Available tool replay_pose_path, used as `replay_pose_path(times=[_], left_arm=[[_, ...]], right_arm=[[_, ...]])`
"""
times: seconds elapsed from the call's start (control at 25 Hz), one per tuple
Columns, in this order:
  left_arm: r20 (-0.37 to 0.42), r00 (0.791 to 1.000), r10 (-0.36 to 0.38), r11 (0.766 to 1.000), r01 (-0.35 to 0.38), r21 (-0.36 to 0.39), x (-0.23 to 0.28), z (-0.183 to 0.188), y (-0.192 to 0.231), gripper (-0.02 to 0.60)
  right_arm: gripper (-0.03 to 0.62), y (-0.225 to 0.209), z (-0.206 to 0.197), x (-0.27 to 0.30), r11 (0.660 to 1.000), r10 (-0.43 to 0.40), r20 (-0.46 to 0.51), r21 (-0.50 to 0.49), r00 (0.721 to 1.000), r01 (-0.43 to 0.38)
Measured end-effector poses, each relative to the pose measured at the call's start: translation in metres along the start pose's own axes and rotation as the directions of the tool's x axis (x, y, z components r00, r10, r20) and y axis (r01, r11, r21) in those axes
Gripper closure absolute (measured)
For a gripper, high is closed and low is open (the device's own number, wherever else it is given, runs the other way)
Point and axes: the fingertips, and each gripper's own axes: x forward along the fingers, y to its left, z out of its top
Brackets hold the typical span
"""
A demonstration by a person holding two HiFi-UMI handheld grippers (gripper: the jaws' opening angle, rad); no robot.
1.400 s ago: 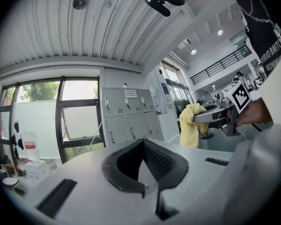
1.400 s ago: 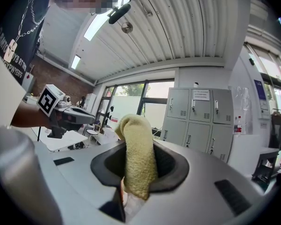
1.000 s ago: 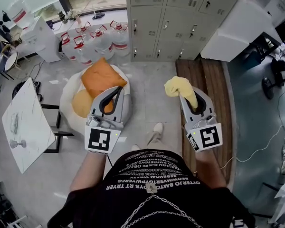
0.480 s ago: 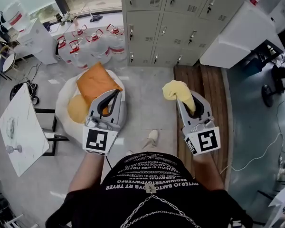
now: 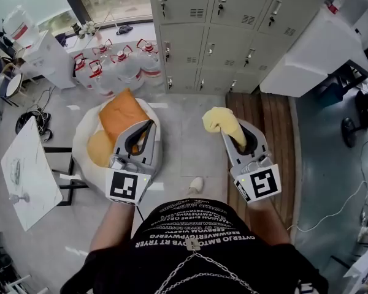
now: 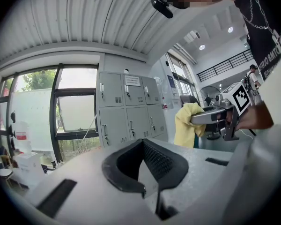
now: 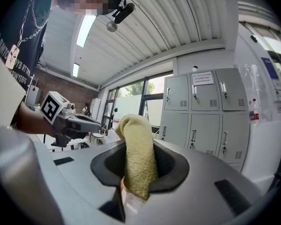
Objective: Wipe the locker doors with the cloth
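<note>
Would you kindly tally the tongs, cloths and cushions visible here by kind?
Tongs: 2 (left tongs, right tongs)
Cloths: 1 (yellow cloth)
Cushions: 2 (orange cushion, tan cushion)
Total: 5

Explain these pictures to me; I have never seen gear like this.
There is no robot here. A person holds a tool in each hand, and each tool ends in a two-jaw gripper. The head view comes from a camera on the person's head, looking down at both tools and the floor. The other two views come from cameras riding on the tools, each looking along its own jaws. The left gripper has its jaws together with nothing between them. The right gripper is clamped on a yellow cloth. Ahead stand grey lockers with their doors shut, and the cloth has not yet touched them. Left of the lockers stand water bottles, and nearer the person lies an orange cushion.
</note>
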Motion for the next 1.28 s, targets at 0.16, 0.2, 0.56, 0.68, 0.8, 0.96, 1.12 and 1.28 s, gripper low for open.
replay_pose_path(times=[0.16, 0.2, 0.56, 0.68, 0.8, 0.96, 1.12, 1.28], left_arm=[[0.0, 1.0, 0.03, 1.0, -0.03, 0.003, 0.021, 0.006, 0.0, 0.577], [-0.003, 0.999, 0.035, 0.999, -0.035, 0.011, 0.026, 0.009, -0.001, 0.577], [-0.011, 0.997, 0.078, 0.996, -0.078, 0.048, 0.062, 0.022, -0.009, 0.577], [-0.022, 0.997, 0.079, 0.996, -0.078, 0.049, 0.067, 0.026, -0.009, 0.577], [-0.024, 0.996, 0.09, 0.995, -0.088, 0.047, 0.071, 0.027, -0.006, 0.577], [-0.011, 0.997, 0.081, 0.996, -0.081, 0.049, 0.079, 0.027, -0.003, 0.577], [0.014, 0.997, 0.07, 0.996, -0.07, 0.047, 0.089, 0.029, 0.003, 0.577], [0.032, 0.997, 0.067, 0.997, -0.068, 0.041, 0.105, 0.026, 0.019, 0.577]], right_arm=[[0.503, -0.024, 0.002, 0.009, 1.0, 0.024, 0.017, -0.014, 1.0, -0.024], [0.503, -0.031, 0.003, 0.011, 1.0, 0.029, 0.022, -0.01, 0.999, -0.028], [0.503, -0.068, -0.001, 0.023, 0.996, 0.089, 0.035, -0.008, 0.995, -0.089], [0.503, -0.073, 0.002, 0.026, 0.995, 0.103, 0.042, -0.013, 0.994, -0.103], [0.503, -0.077, 0.005, 0.03, 0.995, 0.104, 0.047, 0.002, 0.993, -0.104], [0.503, -0.079, 0.003, 0.038, 0.994, 0.108, 0.046, -0.001, 0.993, -0.108], [0.503, -0.078, 0.001, 0.046, 0.995, 0.1, 0.045, -0.006, 0.994, -0.1], [0.503, -0.087, -0.002, 0.062, 0.997, 0.076, 0.041, -0.027, 0.996, -0.075]])
